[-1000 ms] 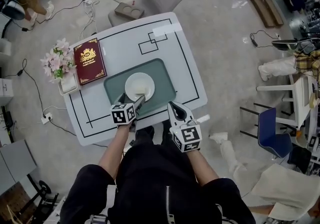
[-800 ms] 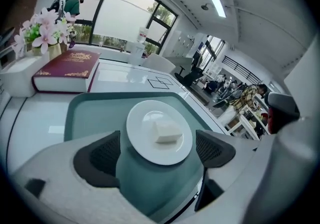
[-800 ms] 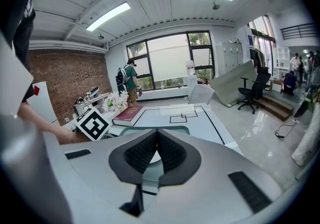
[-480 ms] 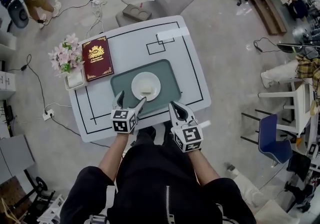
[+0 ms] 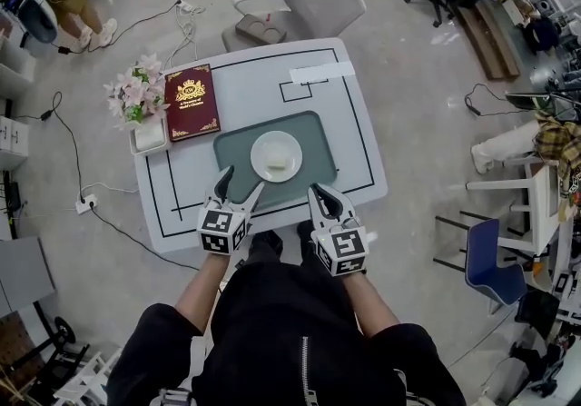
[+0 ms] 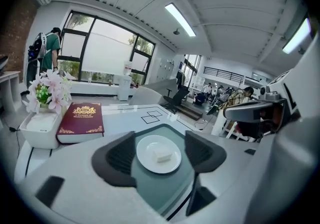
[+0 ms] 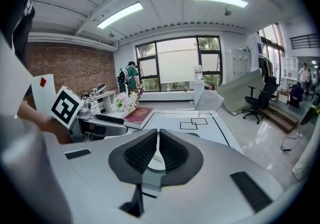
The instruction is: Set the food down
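While apart, food (image 5: 277, 159) beyond hand-held gripper (image 5: 242, 179)

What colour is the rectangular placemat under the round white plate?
Muted grey-green. The rectangular placemat shows best in the head view.

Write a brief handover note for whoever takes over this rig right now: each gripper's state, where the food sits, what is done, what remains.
Left gripper: open, nothing held; its fingers have just been closing a little. It hovers over the table's near edge.
Right gripper: shut, empty, beside the left.
Food: pale block on the white plate, on the green mat.
Done: food set down, released.
Left: apparently nothing.
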Action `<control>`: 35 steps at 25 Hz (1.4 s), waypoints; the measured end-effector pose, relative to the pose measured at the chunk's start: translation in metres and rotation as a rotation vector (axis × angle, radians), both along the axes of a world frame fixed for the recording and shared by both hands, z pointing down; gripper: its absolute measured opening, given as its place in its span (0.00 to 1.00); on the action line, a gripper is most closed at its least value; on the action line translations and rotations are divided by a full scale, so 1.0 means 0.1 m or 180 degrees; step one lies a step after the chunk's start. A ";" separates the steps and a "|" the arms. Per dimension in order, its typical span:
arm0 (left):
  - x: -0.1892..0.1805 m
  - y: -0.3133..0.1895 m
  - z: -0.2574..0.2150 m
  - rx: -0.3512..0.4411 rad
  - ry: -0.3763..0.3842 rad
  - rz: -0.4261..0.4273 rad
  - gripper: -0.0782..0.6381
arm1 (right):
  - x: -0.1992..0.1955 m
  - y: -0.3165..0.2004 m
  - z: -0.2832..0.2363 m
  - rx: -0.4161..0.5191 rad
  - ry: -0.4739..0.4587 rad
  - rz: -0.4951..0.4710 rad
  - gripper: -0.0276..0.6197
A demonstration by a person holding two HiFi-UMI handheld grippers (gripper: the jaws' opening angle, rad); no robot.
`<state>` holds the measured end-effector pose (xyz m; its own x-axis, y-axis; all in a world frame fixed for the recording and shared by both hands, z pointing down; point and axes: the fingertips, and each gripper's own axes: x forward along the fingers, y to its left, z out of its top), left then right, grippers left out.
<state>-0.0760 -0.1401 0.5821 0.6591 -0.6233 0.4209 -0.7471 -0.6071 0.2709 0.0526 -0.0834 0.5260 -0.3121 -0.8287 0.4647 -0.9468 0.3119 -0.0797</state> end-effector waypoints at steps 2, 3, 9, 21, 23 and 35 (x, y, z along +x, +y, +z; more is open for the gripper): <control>-0.03 0.05 -0.08 0.0121 0.0026 0.0044 0.34 | -0.05 0.01 -0.02 0.0005 0.0017 -0.0038 0.06; -0.03 0.07 -0.11 0.0153 0.0046 0.0060 0.27 | -0.07 0.02 -0.02 0.0010 0.0021 -0.0071 0.06; -0.05 0.26 -0.29 0.0269 0.0102 -0.0003 0.12 | -0.23 0.05 -0.07 0.0053 0.0006 -0.0359 0.06; 0.15 0.92 -0.94 0.0620 -0.0029 -0.0445 0.12 | -0.17 0.34 -0.56 0.0446 -0.0178 -0.0758 0.06; 0.22 1.08 -1.03 0.0645 -0.0028 -0.0490 0.12 | -0.12 0.48 -0.64 0.0503 -0.0227 -0.0790 0.06; 0.58 1.96 -1.40 0.0768 -0.0078 -0.0640 0.12 | 0.18 1.26 -0.81 0.0534 -0.0343 -0.0871 0.06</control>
